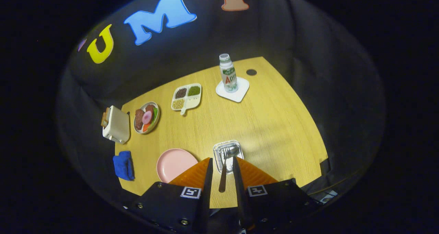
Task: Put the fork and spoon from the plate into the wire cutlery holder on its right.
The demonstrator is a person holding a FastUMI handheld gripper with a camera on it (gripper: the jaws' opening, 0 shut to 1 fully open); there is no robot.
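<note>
A metal utensil (223, 174) is seen between the gripper (222, 165) fingers, handle toward the camera, head end over the wire holder (215, 151). Whether it's the fork or spoon can't be told w/ certainty; a rounded bowl-like shape is seen inside the holder, along w/ tine-like glints. The fingers are set narrowly apart w/ the handle in the gap; whether both are pressed on it can't be told.

The holder is a small, square, shiny wire basket, placed just ahead of the fingertips, on a wood-grain table (274, 124). Just left of it a pink plate (173, 163) is seen, bare, partly covered by the left finger.

Labels: no reading given for the bottle label. Square black-and-white markers are fixed on the gripper body.

Farther left, near the table edge, a blue cloth (123, 164) is bunched. Beyond it a cream toaster (116, 125) w/ bread in the slot is seen, then a plate of toy food (146, 117), then a divided tray (186, 96) w/ beans/grains. At the far side a bottle (228, 73) stands upright on a white coaster (233, 89); a dark round hole (251, 72) is seen in the table just right of it.
</note>
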